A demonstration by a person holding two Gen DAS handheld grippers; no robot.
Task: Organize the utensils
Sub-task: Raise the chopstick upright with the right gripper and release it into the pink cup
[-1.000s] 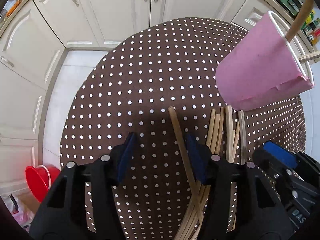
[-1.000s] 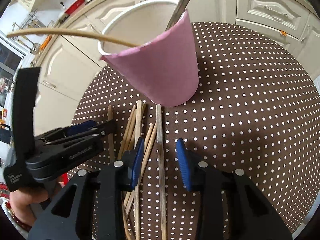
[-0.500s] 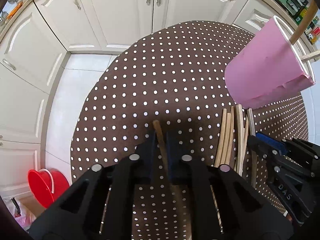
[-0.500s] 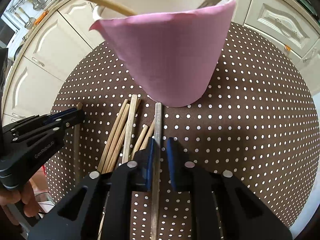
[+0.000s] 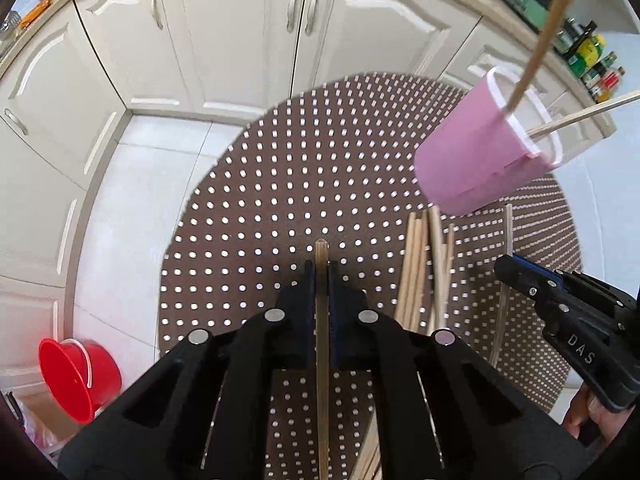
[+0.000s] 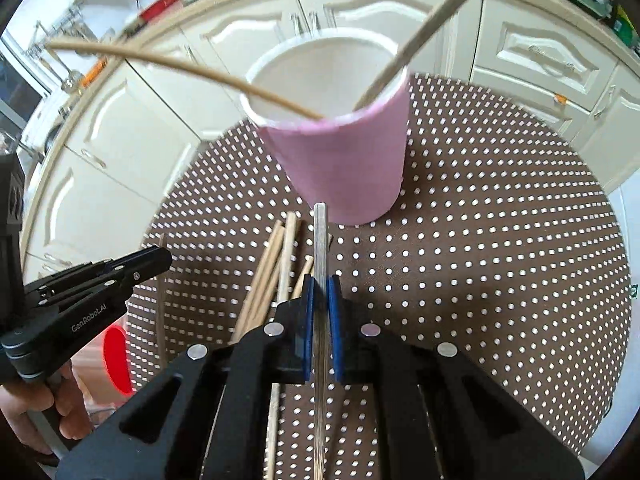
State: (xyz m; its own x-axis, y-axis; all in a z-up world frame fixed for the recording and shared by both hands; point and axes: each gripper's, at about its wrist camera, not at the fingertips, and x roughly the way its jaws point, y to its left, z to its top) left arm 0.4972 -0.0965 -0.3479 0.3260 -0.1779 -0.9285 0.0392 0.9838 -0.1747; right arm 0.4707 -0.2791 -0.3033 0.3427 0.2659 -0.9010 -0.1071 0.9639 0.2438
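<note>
Cream kitchen cabinets [image 5: 240,40] and pale floor tiles [image 5: 132,208] surround the round, brown, white-dotted counter [image 6: 500,240]. Beyond both fingers stands a pink cup [image 6: 344,168]; loose chopsticks [image 5: 416,272] lie between. The left gripper [image 5: 319,276] clamps a wooden chopstick [image 5: 321,340], the right gripper [image 6: 320,292] a grey chopstick [image 6: 320,240].

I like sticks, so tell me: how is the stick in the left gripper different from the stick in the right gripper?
The left gripper holds a brownish chopstick with a rounded tip; the right gripper holds a greyish chopstick with a flat, squarish tip. The brownish chopstick's tip stands over bare dotted cloth, while the greyish chopstick's tip reaches toward the pink cup. Both are pinched between shut blue fingers and point forward.
</note>
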